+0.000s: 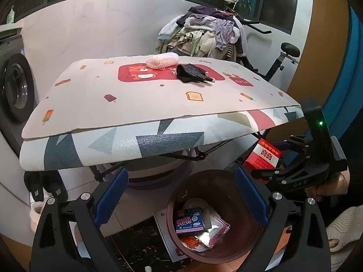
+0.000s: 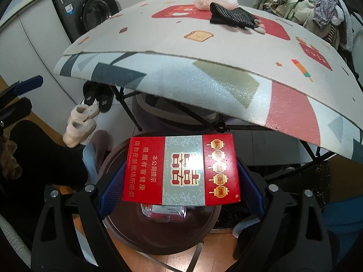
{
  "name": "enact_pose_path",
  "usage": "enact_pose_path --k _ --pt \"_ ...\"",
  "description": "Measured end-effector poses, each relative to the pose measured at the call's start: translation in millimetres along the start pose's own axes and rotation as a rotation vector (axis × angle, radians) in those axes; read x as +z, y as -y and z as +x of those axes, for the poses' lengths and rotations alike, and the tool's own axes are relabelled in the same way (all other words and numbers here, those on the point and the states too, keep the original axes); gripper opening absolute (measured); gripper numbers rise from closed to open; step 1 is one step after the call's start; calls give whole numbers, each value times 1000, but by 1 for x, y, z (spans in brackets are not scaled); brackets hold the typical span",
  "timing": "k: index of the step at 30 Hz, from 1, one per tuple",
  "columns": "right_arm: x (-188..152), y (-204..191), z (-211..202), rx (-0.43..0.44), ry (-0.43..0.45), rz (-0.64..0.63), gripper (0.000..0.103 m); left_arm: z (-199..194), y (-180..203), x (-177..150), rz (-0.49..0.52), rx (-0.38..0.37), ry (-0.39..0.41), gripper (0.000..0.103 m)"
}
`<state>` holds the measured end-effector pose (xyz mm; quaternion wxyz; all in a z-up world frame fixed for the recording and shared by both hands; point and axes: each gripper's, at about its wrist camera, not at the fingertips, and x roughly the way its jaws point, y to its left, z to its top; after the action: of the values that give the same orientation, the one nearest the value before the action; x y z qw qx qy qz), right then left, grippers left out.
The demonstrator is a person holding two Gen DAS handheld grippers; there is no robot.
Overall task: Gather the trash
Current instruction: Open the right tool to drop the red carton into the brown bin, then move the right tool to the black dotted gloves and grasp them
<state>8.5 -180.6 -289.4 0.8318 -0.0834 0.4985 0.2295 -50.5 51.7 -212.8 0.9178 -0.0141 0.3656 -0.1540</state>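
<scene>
Red cigarette box (image 2: 181,170) sits clamped between the right gripper (image 2: 181,181) pads, right over the brown trash bin (image 2: 118,222). Left gripper (image 1: 181,195) hangs empty with jaws wide, bin at its 5 o'clock. Black sock (image 1: 192,73) lies on the table (image 1: 113,113) at 12.

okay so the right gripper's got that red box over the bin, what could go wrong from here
The red box looks almost as wide as the brown bin, so on release it may catch the rim and tip out. The right gripper hangs just under the table edge; lifting could bump it. The left gripper, jaws open, hovers over the same bin and could collide.
</scene>
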Motion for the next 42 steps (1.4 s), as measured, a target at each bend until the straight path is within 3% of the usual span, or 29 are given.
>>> enact_pose_path --k 11,13,23,30,42 --pt "-1 -1 8 -5 -39 -4 89 1 -2 1 1 1 -2 93" --pt "-1 0 8 -10 -42 -4 96 1 -1 1 2 1 -4 93" --pt "5 10 -9 -16 31 40 96 3 -15 9 -52 -16 -11 93" --pt "22 27 -22 -17 82 80 96 5 -22 33 -2 10 10 94" --pt "74 66 -32 -46 159 128 96 17 -49 87 -1 45 45 94"
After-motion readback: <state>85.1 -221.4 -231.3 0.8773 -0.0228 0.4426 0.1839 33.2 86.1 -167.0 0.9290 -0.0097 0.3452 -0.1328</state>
